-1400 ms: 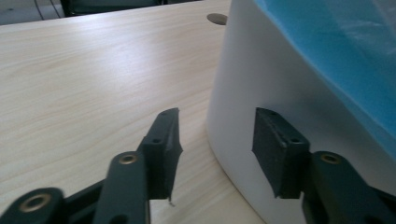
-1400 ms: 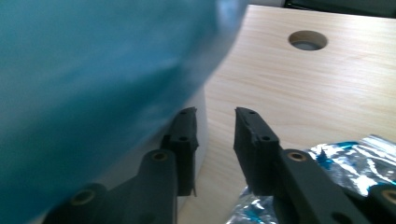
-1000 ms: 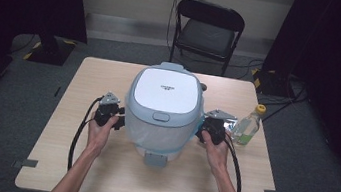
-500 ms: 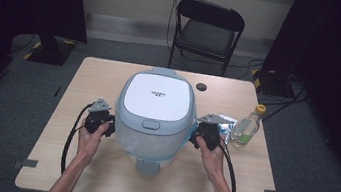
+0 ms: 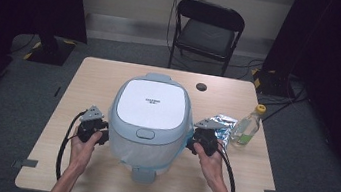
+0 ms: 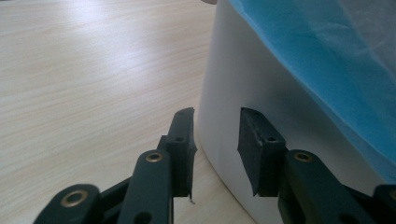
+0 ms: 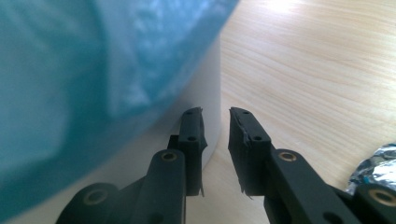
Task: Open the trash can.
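A large white and pale-blue cooker (image 5: 152, 108) with its lid down stands mid-table, and a clear bluish plastic wrap hangs over its front. My left gripper (image 5: 95, 123) lies against its left side and my right gripper (image 5: 205, 135) against its right side. In the left gripper view the jaws (image 6: 217, 123) stand a little apart with nothing between them, the right one beside the white wall (image 6: 233, 93). In the right gripper view the jaws (image 7: 215, 122) are also slightly parted and hold nothing, next to the cooker's base (image 7: 208, 116).
A crumpled foil packet (image 5: 220, 123) (image 7: 376, 168) and a clear bottle with a yellow cap (image 5: 246, 127) sit right of the cooker. A small black disc (image 5: 201, 87) lies at the wooden table's (image 5: 85, 79) far side. A black folding chair (image 5: 208, 30) stands beyond.
The cooker has slid toward the near edge and slightly left. Both hands came back with it, staying at its sides.
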A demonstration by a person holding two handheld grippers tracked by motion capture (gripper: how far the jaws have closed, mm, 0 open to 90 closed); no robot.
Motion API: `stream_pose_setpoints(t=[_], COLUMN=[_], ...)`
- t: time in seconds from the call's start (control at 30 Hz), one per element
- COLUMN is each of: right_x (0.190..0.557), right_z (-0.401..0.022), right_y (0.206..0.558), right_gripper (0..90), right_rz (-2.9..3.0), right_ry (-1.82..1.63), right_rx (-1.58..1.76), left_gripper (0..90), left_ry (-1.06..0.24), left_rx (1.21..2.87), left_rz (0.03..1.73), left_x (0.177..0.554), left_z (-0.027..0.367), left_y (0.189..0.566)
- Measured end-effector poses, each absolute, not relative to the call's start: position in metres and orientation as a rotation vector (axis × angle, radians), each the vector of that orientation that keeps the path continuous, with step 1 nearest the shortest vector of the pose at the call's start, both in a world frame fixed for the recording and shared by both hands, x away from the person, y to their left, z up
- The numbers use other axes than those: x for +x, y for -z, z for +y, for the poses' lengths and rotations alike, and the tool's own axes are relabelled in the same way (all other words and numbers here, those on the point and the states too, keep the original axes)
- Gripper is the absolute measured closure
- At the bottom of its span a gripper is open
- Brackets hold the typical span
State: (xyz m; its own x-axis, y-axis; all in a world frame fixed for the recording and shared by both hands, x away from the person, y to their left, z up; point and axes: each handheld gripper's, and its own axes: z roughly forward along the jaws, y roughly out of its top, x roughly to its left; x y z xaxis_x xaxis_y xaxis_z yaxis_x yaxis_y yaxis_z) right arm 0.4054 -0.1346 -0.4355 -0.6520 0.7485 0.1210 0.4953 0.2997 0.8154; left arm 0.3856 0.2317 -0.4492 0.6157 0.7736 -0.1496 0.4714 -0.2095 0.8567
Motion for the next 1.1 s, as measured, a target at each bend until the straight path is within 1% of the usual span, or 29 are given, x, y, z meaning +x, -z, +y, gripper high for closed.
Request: stream_pose_setpoints(t=[0.03, 0.13, 0.27, 0.33, 0.43, 0.53, 0.6, 0.63, 0.67, 0.8, 0.9, 1.1], right_x=[0.404, 0.402, 0.401, 0.400, 0.399, 0.400, 0.400, 0.401, 0.401, 0.405, 0.406, 0.401], right_z=[-0.134, -0.133, -0.130, -0.127, -0.125, -0.125, -0.124, -0.124, -0.124, -0.127, -0.131, -0.139], right_y=[0.435, 0.437, 0.437, 0.436, 0.437, 0.438, 0.438, 0.439, 0.439, 0.439, 0.440, 0.442], right_gripper=[74.5, 70.9, 71.8, 71.7, 70.4, 68.7, 64.6, 61.7, 56.7, 42.3, 33.3, 33.7], right_rz=[2.293, 2.290, 2.310, 2.315, 2.313, 2.305, 2.295, 2.286, 2.279, 2.273, 2.297, 2.358], right_ry=[-1.282, -1.295, -1.305, -1.303, -1.305, -1.317, -1.311, -1.301, -1.294, -1.257, -1.257, -1.230], right_rx=[1.126, 1.113, 1.113, 1.105, 1.098, 1.110, 1.105, 1.096, 1.097, 1.096, 1.084, 1.071], left_gripper=[64.0, 63.6, 58.8, 57.7, 53.7, 53.6, 53.0, 50.8, 48.6, 35.0, 34.3, 31.8], left_ry=[-0.390, -0.381, -0.379, -0.387, -0.393, -0.383, -0.363, -0.359, -0.361, -0.332, -0.360, -0.390], left_rx=[1.863, 1.856, 1.860, 1.867, 1.861, 1.845, 1.848, 1.848, 1.846, 1.843, 1.867, 1.906], left_rz=[1.006, 1.005, 1.008, 1.010, 1.020, 1.022, 1.028, 1.035, 1.037, 1.040, 1.089, 1.200], left_x=[0.384, 0.380, 0.376, 0.375, 0.375, 0.378, 0.380, 0.381, 0.382, 0.382, 0.379, 0.368], left_z=[0.233, 0.235, 0.242, 0.245, 0.246, 0.248, 0.250, 0.251, 0.252, 0.259, 0.270, 0.296], left_y=[0.449, 0.449, 0.449, 0.449, 0.449, 0.452, 0.454, 0.454, 0.455, 0.459, 0.468, 0.490])
